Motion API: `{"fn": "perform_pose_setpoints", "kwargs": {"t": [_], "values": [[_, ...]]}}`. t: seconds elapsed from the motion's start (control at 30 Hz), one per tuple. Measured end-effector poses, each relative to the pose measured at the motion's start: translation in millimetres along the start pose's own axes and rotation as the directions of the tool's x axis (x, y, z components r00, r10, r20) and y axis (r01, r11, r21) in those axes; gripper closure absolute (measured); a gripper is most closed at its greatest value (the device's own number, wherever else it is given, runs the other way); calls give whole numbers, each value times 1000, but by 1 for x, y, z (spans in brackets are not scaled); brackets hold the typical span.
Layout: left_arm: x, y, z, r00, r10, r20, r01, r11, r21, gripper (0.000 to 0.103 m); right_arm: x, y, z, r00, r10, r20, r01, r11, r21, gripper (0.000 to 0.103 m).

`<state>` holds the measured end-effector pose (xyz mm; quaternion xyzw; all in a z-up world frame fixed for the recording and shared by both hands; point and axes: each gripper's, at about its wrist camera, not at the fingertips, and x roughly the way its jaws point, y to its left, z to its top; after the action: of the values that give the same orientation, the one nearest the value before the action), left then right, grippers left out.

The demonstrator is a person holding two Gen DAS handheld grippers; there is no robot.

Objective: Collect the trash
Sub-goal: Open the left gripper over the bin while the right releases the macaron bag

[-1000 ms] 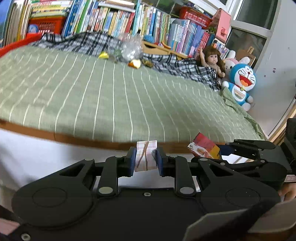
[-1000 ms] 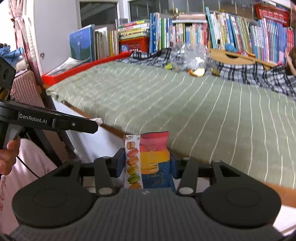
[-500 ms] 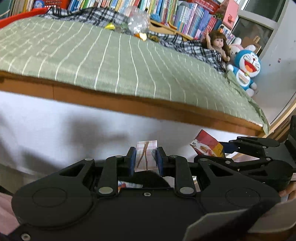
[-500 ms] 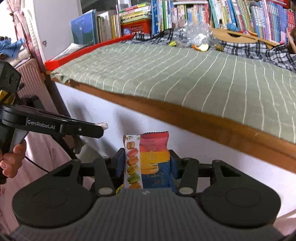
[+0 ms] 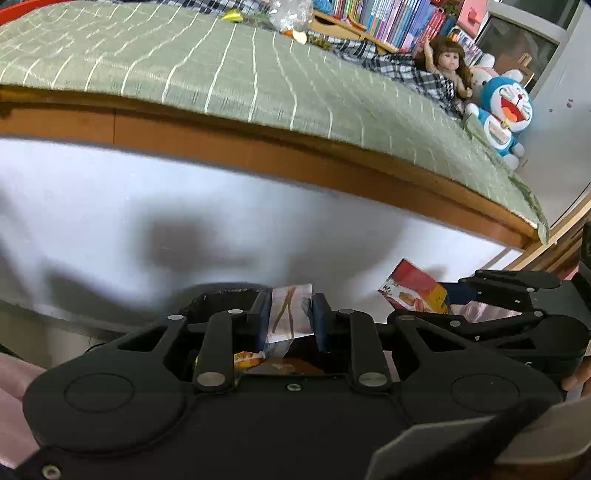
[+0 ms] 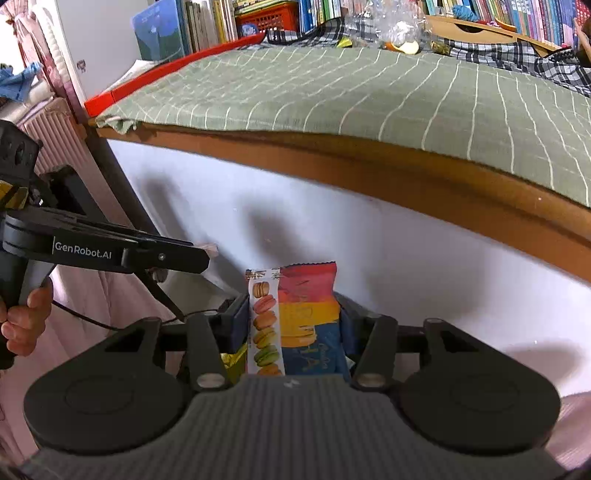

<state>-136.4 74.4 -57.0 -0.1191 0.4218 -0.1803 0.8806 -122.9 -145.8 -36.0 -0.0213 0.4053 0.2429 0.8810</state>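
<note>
In the black bin lie colourful wrappers.

I see a bed with a green striped cover, and on it lie a checked blanket, a clear plastic bag, some yellow scraps, a doll and a blue toy cat.

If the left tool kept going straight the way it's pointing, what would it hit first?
Probably the black bin just beyond and below the left tool, which grips a small wrapper; trash already lies inside. Depth is uncertain.
</note>
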Motion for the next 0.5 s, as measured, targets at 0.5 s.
{"fn": "perform_pose_setpoints", "kwargs": {"t": [0.5], "values": [[22, 6, -13, 998, 28, -58, -30, 999, -25, 69, 9, -5, -9, 999, -9, -39, 11, 999, 36, 25]]}}
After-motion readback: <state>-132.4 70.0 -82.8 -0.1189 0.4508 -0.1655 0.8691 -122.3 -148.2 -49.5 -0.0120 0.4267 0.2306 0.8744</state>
